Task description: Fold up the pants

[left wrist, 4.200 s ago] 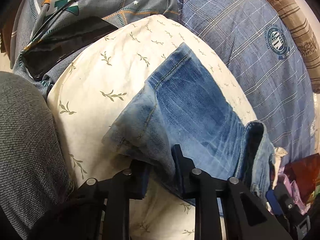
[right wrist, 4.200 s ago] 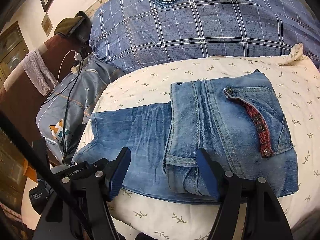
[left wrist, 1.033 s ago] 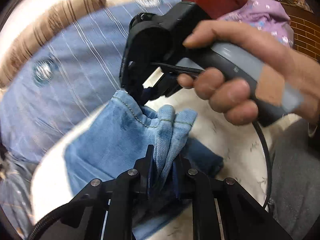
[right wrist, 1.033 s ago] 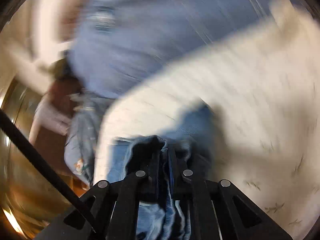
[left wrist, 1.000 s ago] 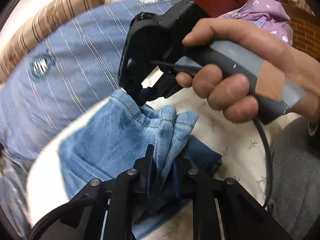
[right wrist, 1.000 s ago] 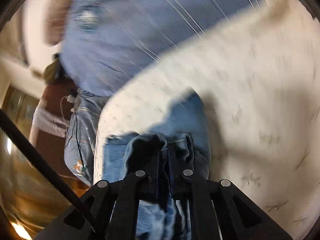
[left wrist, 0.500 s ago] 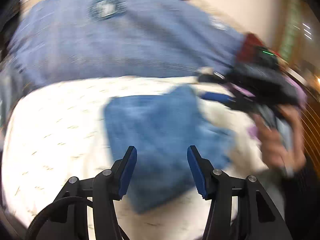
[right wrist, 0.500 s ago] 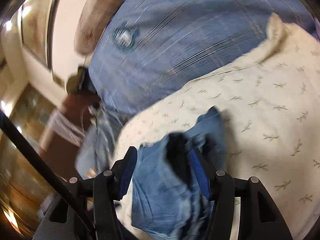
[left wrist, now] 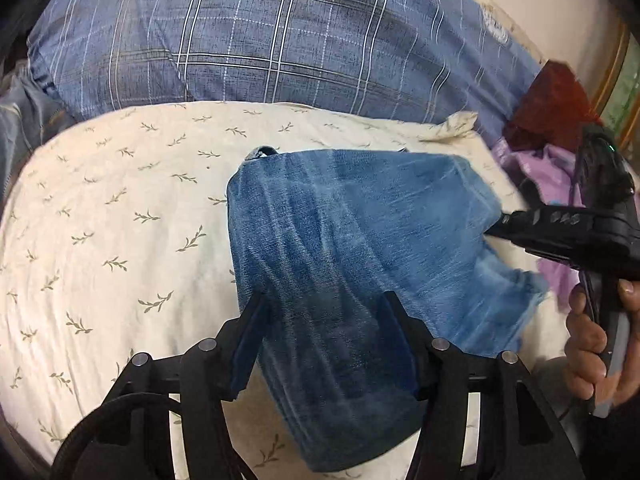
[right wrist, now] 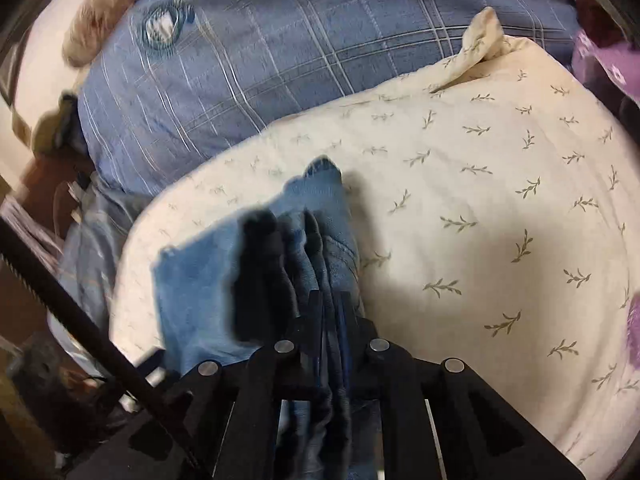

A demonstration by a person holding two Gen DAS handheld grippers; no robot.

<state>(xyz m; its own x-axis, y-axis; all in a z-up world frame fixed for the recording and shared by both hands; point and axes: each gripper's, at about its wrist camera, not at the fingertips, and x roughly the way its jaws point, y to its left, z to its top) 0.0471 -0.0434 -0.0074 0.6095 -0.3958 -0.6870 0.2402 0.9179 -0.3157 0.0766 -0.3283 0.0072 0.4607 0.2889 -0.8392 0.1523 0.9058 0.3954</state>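
The blue jeans (left wrist: 352, 248) lie folded into a thick bundle on the cream leaf-print cushion (left wrist: 120, 208). My left gripper (left wrist: 326, 312) is open, its fingers standing either side of the bundle's near end without holding it. My right gripper (right wrist: 330, 304) is shut on the stacked layers at the bundle's edge (right wrist: 316, 240). In the left wrist view the right gripper (left wrist: 496, 226) reaches in from the right and pinches the bundle's right edge.
A blue plaid pillow (left wrist: 260, 36) lies behind the cushion. Purple cloth (left wrist: 540, 176) and a red item (left wrist: 556, 104) sit at the right. The hand holding the right gripper (left wrist: 592, 344) is at the right edge. A striped bolster (right wrist: 104, 20) lies far left.
My left gripper let go of the jeans and opened, then pulled back over the bundle. My right gripper opened half a second ago and has shut again on the bundle's edge.
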